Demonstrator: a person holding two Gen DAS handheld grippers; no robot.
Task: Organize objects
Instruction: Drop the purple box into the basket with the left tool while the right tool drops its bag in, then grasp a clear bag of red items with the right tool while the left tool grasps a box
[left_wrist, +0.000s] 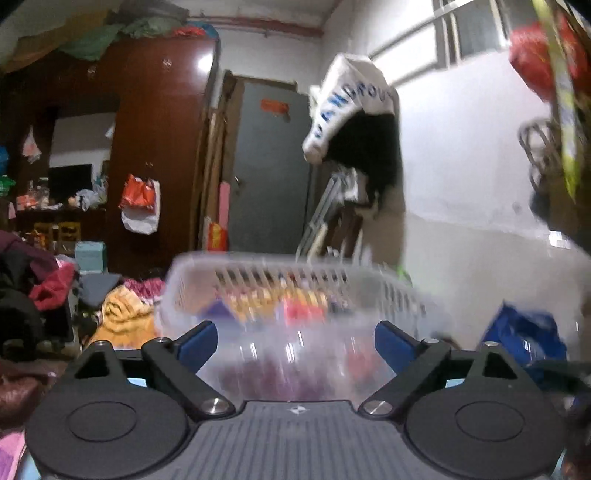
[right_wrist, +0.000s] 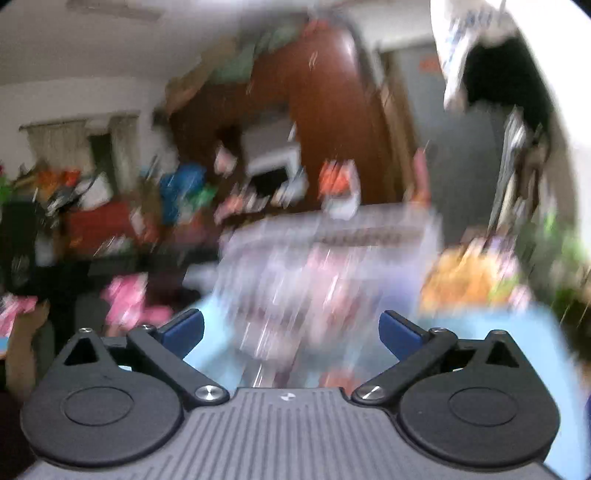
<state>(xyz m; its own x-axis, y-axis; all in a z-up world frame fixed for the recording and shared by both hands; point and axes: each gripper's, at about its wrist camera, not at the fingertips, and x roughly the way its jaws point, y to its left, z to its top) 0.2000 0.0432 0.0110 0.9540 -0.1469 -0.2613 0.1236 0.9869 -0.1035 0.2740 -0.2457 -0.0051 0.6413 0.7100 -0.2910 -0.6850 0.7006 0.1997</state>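
Ahead of the left tongs (left_wrist: 295, 341), spread wide and empty: clear basket (left_wrist: 295, 280), colourful packets inside. Only this view shows the hanging white bag (left_wrist: 347, 107), maybe "WANGROU". Right tongs (right_wrist: 291, 332) wide, empty, basket heavily blurred.

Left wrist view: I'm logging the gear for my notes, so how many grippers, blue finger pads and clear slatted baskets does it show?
Left gripper: 1, jaws open
Blue finger pads: 2
Clear slatted basket: 1, its contents too blurred to count
Total: 4
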